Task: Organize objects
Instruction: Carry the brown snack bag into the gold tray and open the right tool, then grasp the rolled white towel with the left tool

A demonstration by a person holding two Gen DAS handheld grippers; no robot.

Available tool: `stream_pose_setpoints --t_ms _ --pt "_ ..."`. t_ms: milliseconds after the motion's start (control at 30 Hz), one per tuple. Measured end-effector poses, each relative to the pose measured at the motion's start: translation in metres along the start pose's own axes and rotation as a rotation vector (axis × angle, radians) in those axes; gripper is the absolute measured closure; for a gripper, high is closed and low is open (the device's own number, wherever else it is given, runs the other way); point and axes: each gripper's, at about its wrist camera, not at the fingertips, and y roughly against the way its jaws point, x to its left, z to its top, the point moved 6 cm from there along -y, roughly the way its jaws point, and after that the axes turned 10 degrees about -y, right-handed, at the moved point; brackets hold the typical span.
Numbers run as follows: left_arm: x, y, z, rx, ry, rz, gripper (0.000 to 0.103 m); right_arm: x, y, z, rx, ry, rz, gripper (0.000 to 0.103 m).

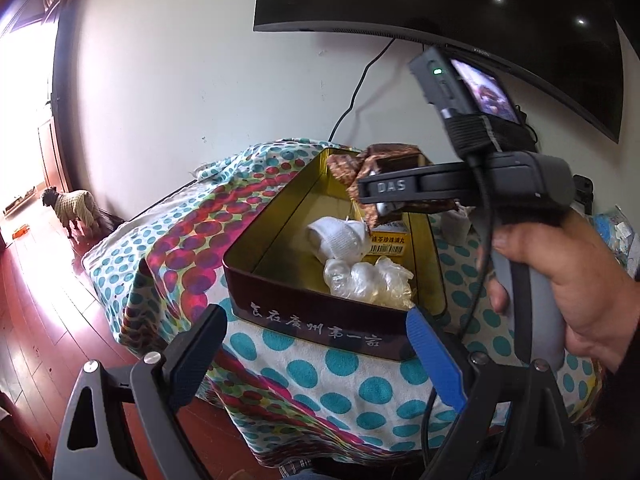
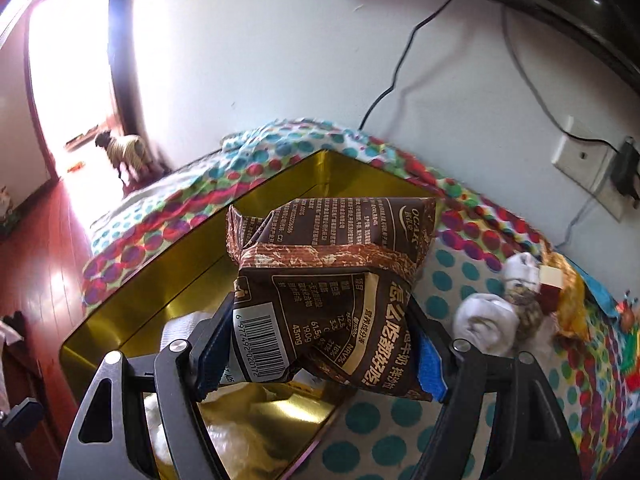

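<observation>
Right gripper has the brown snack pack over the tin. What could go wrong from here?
1. The right gripper grips the pack only at its near end; the soft wrapper could slip or sag.
2. The tin sits near the table's front edge, so a bump could shift it.
3. The near right corner already holds a white sock and plastic bags; the emptier left side looks safer.
</observation>
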Motion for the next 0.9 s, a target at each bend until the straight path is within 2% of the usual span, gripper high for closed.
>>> stream_pose_setpoints --t_ms 167,333,433,533,600,700,733,800,900 --pt "-0.002 -0.004 -0.002 0.010 -0.007 -0.004 0.010 0.002 -0.013 0.004 0.004 0.005 0.021 0.027" --pt "-0.005 -0.007 -0.005 0.018 -0.016 -0.015 0.010 0.012 -0.028 0.008 0.005 0.047 0.035 0.023" --pt "-0.008 -0.006 -0.005 0.014 -0.024 -0.019 0.010 0.016 -0.035 0.016 0.022 0.097 0.024 0.015" --pt "-0.010 -0.006 -0.004 0.012 -0.029 -0.027 0.010 0.008 -0.028 0.016 0.041 0.098 0.058 0.008" --pt "-0.014 -0.004 -0.004 0.007 -0.037 -0.031 0.010 -0.009 -0.010 0.015 -0.004 0.068 0.039 0.004" --pt "-0.020 -0.001 -0.003 -0.006 -0.053 -0.038 0.010 -0.049 0.025 0.014 -0.115 -0.045 0.020 0.000" --pt "-0.023 -0.001 -0.003 -0.010 -0.061 -0.041 0.010 -0.062 0.030 0.012 -0.125 -0.090 0.020 0.000" --pt "-0.028 0.000 -0.004 -0.017 -0.069 -0.042 0.010 -0.079 0.035 0.008 -0.087 -0.167 0.081 0.000" --pt "-0.034 0.001 -0.006 -0.025 -0.078 -0.054 0.010 -0.090 0.046 0.010 -0.089 -0.148 0.015 0.000"
